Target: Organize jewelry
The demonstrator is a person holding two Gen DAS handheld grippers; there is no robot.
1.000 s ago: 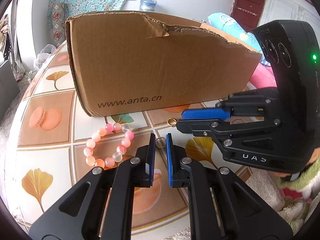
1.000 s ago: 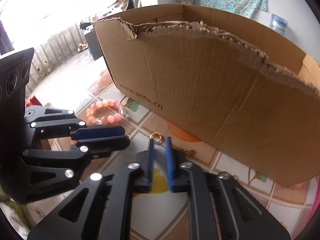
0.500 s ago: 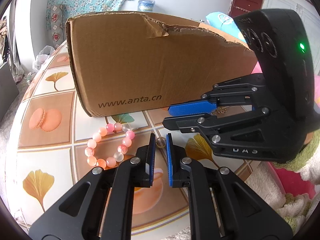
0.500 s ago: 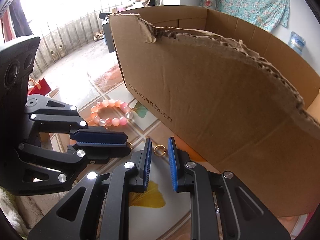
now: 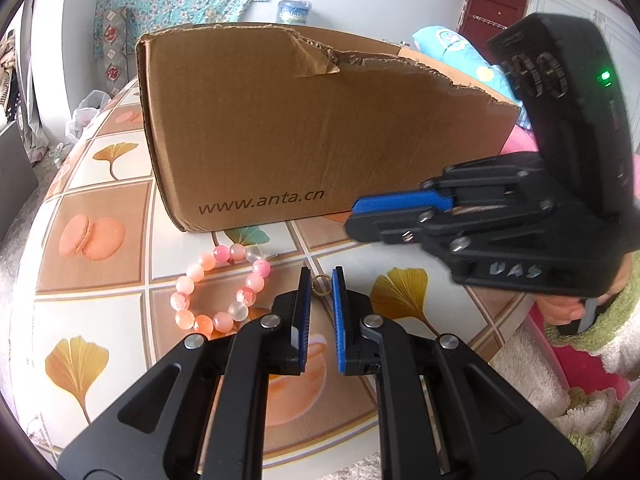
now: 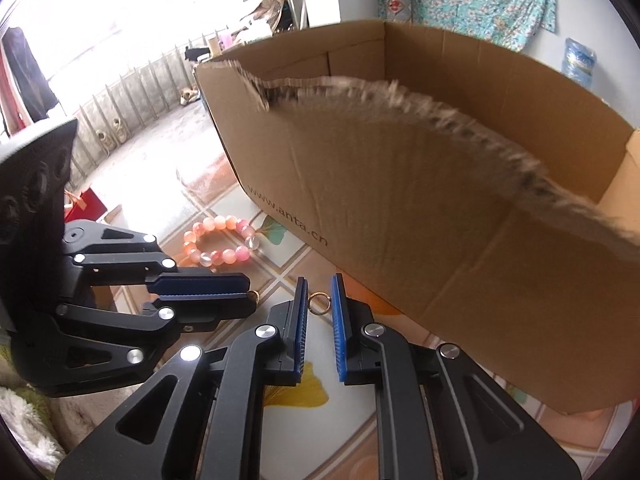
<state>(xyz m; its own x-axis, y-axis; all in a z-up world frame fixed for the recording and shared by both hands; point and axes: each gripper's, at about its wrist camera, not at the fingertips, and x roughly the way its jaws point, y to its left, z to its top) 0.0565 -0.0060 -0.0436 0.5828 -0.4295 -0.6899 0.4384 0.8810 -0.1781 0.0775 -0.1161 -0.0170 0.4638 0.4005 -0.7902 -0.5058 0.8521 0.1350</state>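
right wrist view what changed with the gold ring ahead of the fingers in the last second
The right gripper moved forward over the gold ring that lay on the table. Its jaws are closing with the ring between them, pads touching it. The left gripper stayed shut on the other ring. The bead bracelet and the box kept their places.

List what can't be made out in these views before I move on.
- Cardboard box floor: hidden by its torn front wall in both views; rim blurred in right wrist view.
- Gold ring between the closing right tongs: unseen in left wrist view, behind those tongs; any marking too small.
- Other ring in left tongs: right wrist view shows only a sliver past them.
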